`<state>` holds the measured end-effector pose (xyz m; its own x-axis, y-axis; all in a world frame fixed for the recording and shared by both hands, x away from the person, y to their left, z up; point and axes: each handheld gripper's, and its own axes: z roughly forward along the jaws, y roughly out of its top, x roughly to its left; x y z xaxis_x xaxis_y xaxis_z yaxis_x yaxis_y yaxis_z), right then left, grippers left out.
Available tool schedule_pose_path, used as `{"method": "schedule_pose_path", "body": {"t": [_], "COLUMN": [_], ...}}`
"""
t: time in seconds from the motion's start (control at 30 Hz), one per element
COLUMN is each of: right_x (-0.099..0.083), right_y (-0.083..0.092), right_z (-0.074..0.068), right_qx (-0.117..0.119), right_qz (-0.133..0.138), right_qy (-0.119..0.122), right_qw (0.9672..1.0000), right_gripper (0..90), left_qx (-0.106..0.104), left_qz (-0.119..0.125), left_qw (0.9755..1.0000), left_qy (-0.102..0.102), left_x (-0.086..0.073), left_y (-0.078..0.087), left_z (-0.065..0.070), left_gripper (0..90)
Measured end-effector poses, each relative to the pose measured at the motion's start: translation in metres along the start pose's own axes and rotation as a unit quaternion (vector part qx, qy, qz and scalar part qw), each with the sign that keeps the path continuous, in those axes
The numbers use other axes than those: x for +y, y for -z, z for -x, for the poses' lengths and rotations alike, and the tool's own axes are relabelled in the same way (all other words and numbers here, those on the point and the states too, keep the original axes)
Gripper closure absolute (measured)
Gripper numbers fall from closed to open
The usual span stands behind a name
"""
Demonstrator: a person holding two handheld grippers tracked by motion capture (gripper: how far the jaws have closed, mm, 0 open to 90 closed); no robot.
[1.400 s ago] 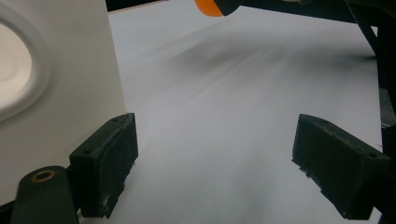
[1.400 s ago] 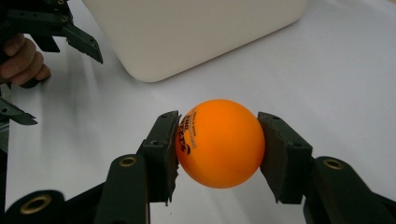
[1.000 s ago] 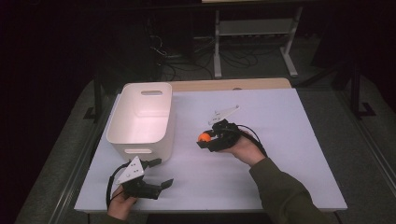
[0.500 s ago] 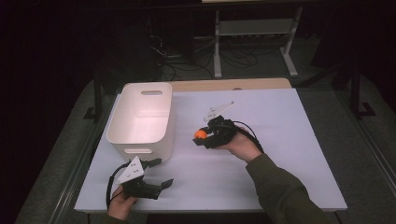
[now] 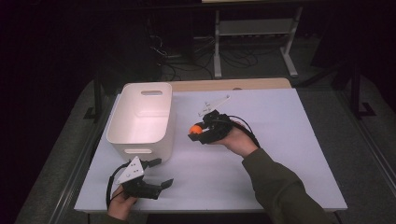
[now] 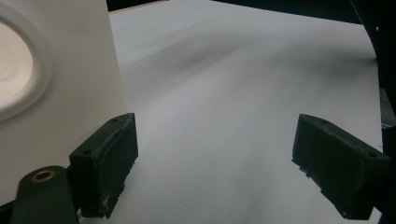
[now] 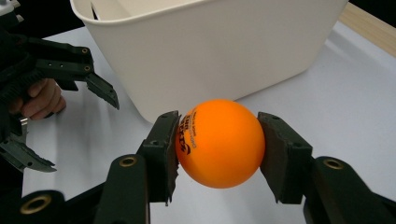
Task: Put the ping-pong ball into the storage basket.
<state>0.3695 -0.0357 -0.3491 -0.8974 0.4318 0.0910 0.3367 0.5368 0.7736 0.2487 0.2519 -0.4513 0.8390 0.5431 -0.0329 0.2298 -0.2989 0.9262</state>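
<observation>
My right hand-held gripper (image 7: 219, 144) has its two black pads pinching the orange ball (image 7: 219, 142) from either side, dark print on the ball's left face, and in the high view I see that ball (image 5: 196, 129) carried above the white counter (image 5: 289, 140), just to the right of the white bin (image 5: 140, 116). From the right gripper view the bin (image 7: 224, 51) stands right behind the ball, its pale wall filling the upper part, rim up, open top. Beyond the bin's corner on that side I catch my left hand-held gripper (image 7: 74, 93) with its pointed black tips spread apart and the hand's fingers (image 7: 39, 100) wrapped on the grip. Over to the left hand-held gripper (image 6: 215, 172) itself: jaws wide, nothing between them, bare counter (image 6: 233, 93) ahead and the bin's wall (image 6: 60, 93) just beside its left pad. In the high view it sits low at the counter's near edge (image 5: 156, 184), in front of the bin's short end, grey three-cornered plate on top, well apart from my right one (image 5: 194, 133). A wooden strip runs along the counter's far edge.
</observation>
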Motion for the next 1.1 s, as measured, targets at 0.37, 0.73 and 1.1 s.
{"method": "schedule_pose_path", "body": {"t": [0.37, 0.73, 1.1], "right_x": [0.014, 0.026, 0.038], "right_y": [0.001, 0.001, 0.003], "right_z": [-0.002, -0.004, -0.006], "right_qx": [0.001, 0.002, 0.000], "right_qz": [0.006, 0.010, 0.015], "right_qy": [0.009, 0.019, 0.028], "right_qw": [0.9999, 0.9998, 0.9995], "right_gripper": [49.6, 49.6, 49.6], "left_qx": [0.000, 0.000, 0.001], "left_qz": [0.001, 0.001, 0.001], "left_qw": [1.0000, 1.0000, 1.0000], "left_qy": [0.001, 0.001, 0.000], "left_x": [0.000, 0.000, 0.000], "left_y": [0.000, 0.000, 0.000], "left_z": [0.000, 0.000, 0.000], "left_gripper": [14.1, 14.1, 14.1]}}
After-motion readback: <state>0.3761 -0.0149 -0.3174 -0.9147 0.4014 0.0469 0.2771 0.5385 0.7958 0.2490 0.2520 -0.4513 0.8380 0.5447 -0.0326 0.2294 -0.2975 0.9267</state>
